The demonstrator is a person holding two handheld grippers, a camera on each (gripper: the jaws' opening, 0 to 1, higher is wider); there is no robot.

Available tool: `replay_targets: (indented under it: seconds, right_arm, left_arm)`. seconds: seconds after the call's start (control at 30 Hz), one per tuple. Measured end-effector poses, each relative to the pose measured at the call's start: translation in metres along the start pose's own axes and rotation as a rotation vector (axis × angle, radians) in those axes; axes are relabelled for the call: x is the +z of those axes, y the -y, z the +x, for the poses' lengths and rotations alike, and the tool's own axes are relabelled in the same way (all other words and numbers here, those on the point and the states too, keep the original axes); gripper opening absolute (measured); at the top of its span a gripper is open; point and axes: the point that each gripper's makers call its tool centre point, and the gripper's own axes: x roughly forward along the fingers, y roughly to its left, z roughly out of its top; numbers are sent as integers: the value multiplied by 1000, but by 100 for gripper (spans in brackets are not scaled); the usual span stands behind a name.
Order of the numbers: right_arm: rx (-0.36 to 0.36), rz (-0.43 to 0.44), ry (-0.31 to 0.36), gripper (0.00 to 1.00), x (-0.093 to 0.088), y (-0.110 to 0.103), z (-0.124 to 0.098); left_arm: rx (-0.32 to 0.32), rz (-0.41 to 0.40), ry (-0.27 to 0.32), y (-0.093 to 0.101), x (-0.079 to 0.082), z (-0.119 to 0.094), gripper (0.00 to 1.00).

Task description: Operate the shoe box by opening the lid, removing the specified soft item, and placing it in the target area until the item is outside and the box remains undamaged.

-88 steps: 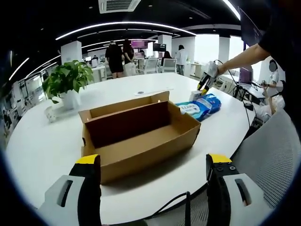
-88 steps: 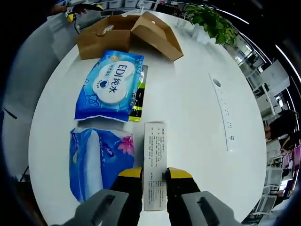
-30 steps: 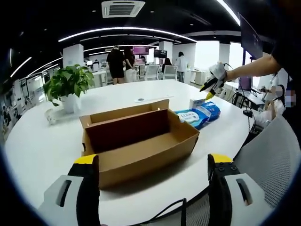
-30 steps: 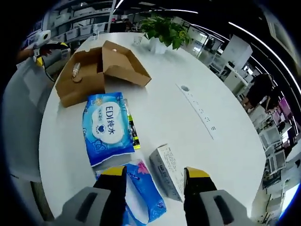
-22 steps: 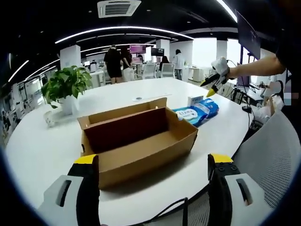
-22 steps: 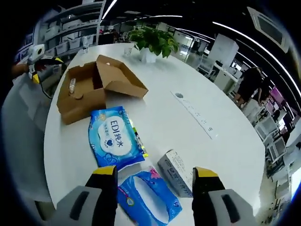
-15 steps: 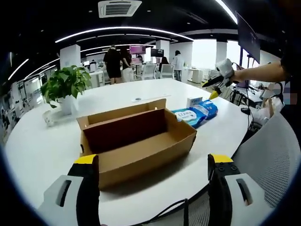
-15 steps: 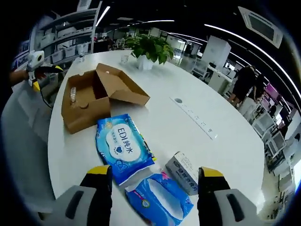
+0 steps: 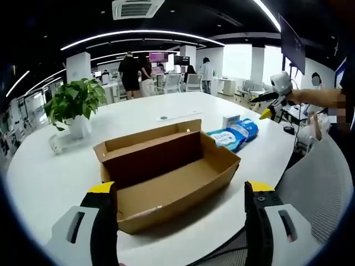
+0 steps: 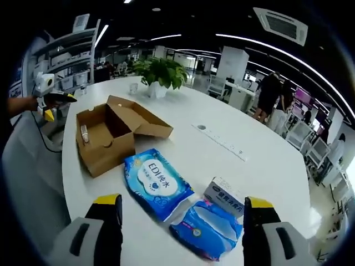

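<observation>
box (image 9: 166, 172) open on table (image 10: 222, 160), lid back, just ahead of L gripper (image 9: 180, 191) | wipes pack (image 10: 158, 183) lies outside by R gripper (image 10: 176, 205), long side slanting away | both jaws wide apart, holding nothing | R nearer the pack.

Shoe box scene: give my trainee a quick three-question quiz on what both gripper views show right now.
1. True or false: the shoe box lies open.
2. What lies nearest the box: A the EDI wipes pack, B the small white carton, C the potted plant?
3. Fill in: the right gripper is ____, holding nothing.

Key: 1 true, the lid is folded back. 2 A. 3 open, like the left gripper.
</observation>
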Motion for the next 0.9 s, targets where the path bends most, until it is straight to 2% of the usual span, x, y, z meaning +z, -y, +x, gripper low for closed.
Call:
replay_targets:
  seconds: [0.23, 0.43, 0.63, 0.77, 0.9]
  right_arm:
    - [-24, 48, 16, 99, -10, -17, -14]
    - [-31, 55, 10, 99, -13, -28, -20]
    - [-31, 57, 44, 99, -4, -44, -29]
    - [-35, 54, 52, 100, -2, -52, -35]
    - [-35, 62, 62, 100, -1, -61, -42]
  left_arm:
    - [-27, 9, -27, -13, 9, 8, 96]
    - [-70, 82, -85, -22, 12, 15, 94]
    - [-105, 146, -137, -34, 20, 23, 88]
    - [-138, 188, -166, -37, 24, 28, 80]
    - [-139, 231, -190, -45, 25, 35, 81]
